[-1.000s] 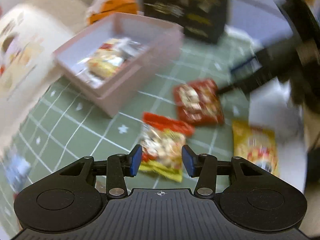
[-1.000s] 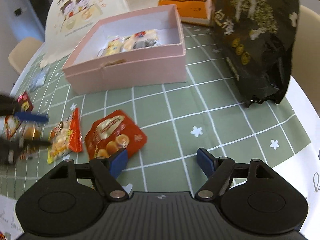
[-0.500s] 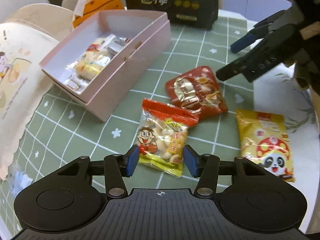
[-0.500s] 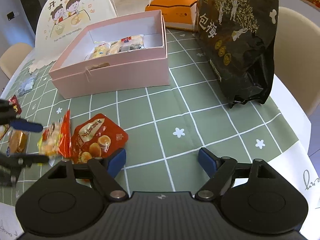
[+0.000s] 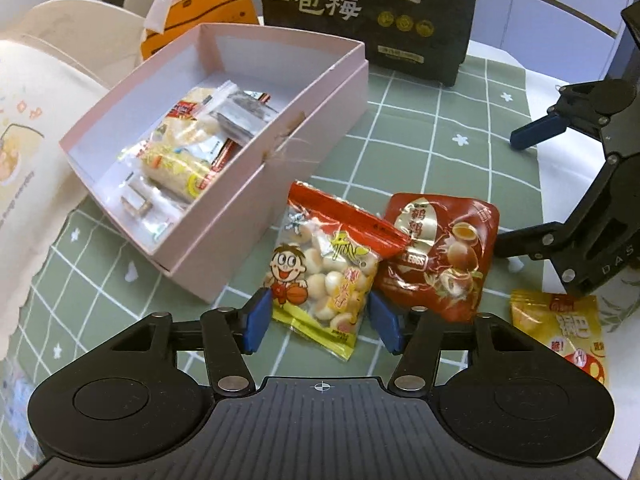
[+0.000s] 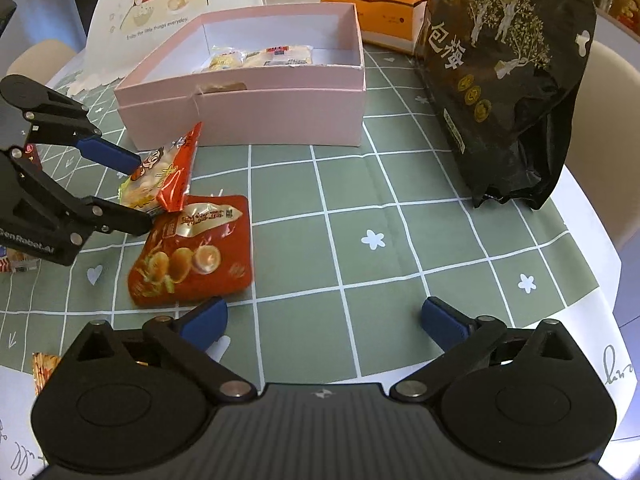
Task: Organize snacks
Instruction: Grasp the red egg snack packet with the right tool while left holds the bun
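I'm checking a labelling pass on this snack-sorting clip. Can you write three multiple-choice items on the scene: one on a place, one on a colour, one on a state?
1. Where does the cartoon-boy snack bag lie?
A. inside the pink box
B. on the green tablecloth, between the left tool's fingers
C. on the black bag

2. What colour is the open box?
A. pink
B. blue
C. black

3. How does the right tool stand?
A. shut on the red egg pouch
B. shut on nothing
C. open, holding nothing

Answers: 1 B, the left tool straddles it beside the box; 2 A, its walls are pink; 3 C, only tablecloth shows between its opening jaws.
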Demonstrator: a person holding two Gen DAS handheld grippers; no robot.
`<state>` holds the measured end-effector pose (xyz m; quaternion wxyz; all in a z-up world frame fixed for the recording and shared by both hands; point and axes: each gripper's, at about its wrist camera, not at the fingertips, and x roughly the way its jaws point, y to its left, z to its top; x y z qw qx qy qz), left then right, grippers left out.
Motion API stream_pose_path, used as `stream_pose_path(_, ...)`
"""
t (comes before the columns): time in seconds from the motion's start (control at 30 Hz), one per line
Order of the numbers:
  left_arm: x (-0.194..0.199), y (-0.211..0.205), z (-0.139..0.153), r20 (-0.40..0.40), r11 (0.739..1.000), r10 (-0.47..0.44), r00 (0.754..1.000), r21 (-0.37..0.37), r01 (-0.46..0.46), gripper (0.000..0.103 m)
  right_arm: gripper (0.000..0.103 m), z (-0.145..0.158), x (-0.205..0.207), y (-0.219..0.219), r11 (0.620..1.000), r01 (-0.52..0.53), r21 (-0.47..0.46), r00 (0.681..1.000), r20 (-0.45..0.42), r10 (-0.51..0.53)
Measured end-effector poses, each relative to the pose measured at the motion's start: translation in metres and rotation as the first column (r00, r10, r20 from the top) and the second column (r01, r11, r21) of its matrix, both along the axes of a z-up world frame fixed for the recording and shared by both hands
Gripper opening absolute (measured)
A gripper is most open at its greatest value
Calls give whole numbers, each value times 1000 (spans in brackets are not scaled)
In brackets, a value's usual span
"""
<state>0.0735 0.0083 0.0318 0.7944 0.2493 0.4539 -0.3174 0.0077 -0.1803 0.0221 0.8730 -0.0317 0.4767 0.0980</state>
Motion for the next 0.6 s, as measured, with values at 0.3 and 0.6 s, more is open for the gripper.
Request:
stream_pose_path(0.3, -60, 49, 21, -113, 915, 326, 938, -213, -344, 58, 95, 29, 7, -1, 984, -105, 142, 994, 3, 106)
stream_pose_path(0.6, -92, 163, 48, -70, 534, 819, 569, -272, -801, 55, 97, 12, 41, 56, 991, -100, 93, 994, -31, 103)
